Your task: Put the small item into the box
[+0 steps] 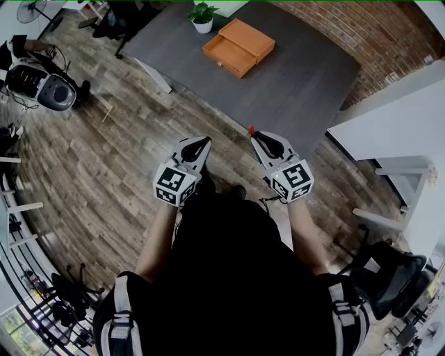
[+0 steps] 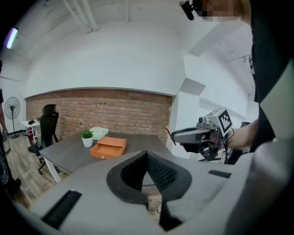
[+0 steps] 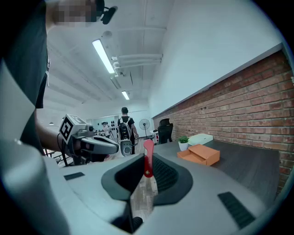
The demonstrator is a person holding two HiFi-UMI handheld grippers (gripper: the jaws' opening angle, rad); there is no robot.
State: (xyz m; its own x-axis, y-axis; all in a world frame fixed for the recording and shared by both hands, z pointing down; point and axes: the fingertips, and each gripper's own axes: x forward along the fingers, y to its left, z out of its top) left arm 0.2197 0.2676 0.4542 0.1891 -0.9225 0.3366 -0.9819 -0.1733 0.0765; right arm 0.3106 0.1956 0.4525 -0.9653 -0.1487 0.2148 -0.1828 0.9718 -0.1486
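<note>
The orange box (image 1: 238, 46) lies on the grey table (image 1: 292, 83) with its drawer pulled open; it also shows as the box (image 2: 109, 148) and the box (image 3: 200, 154) in the gripper views. My right gripper (image 1: 254, 135) is shut on a small red item (image 1: 251, 129), held over the wooden floor short of the table. In the right gripper view the red item (image 3: 148, 158) sticks up between the pads. My left gripper (image 1: 201, 143) is beside it, shut and empty. In the left gripper view the right gripper (image 2: 173, 135) hangs at the right.
A potted plant (image 1: 202, 15) and a pale green flat object (image 2: 98, 132) stand behind the box. A white counter (image 1: 389, 132) flanks the table's right. An office chair (image 1: 389, 274) is at lower right, and equipment (image 1: 42, 83) at far left. A person (image 3: 124, 128) stands far off.
</note>
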